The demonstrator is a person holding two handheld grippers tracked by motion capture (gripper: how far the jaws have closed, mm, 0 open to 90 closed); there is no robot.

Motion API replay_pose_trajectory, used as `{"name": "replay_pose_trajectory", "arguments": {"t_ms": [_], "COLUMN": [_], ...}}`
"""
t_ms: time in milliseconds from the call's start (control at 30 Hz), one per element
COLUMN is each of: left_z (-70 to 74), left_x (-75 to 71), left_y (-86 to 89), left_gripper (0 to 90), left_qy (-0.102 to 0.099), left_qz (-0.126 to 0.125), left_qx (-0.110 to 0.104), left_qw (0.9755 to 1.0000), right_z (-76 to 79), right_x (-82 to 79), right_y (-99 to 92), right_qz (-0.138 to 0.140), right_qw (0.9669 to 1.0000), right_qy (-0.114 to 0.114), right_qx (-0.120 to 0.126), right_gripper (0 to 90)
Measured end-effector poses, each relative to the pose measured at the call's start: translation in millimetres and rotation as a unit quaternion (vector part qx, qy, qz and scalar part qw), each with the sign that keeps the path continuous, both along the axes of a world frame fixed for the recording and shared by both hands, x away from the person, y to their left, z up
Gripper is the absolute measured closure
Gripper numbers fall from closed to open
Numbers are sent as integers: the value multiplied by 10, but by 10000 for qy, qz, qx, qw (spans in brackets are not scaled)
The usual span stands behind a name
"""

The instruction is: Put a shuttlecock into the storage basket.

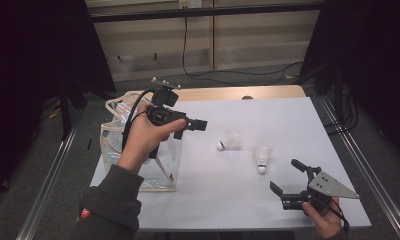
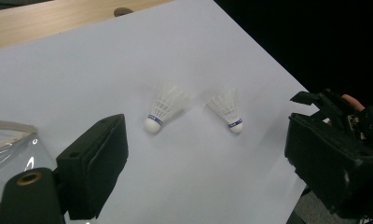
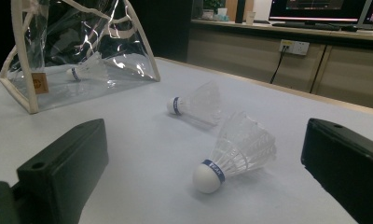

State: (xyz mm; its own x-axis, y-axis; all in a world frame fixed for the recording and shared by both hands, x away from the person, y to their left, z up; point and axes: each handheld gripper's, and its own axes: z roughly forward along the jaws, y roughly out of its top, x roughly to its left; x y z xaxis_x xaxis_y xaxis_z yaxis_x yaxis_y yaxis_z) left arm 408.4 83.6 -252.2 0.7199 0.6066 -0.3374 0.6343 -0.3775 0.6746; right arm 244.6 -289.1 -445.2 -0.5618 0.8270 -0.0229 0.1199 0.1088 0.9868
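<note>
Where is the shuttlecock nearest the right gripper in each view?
High view: shuttlecock right of centre, cork toward the person.
Left gripper view: the right one of two, centre.
Right gripper view: the nearest one, low centre.
Shared landmark: the clear bag.

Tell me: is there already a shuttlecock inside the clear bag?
Yes. The right gripper view shows a shuttlecock lying inside the clear bag, behind its transparent wall.

Grey floor (image 1: 48, 165), wood wall panels (image 1: 248, 45), black curtains (image 1: 33, 60).
</note>
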Motion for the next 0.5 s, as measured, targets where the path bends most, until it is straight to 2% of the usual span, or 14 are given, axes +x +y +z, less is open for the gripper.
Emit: {"name": "replay_pose_trajectory", "arguments": {"t_ms": [500], "left_z": [-126], "left_x": [-40], "left_y": [-172], "left_gripper": [127], "left_qy": [61], "left_qz": [-115], "left_qx": [-40], "left_qw": [9999], "right_z": [0], "right_x": [-2], "right_y": [0], "right_qz": [-4], "right_qw": [10000], "right_qy": [8], "right_qx": [21], "right_gripper": [3]}}
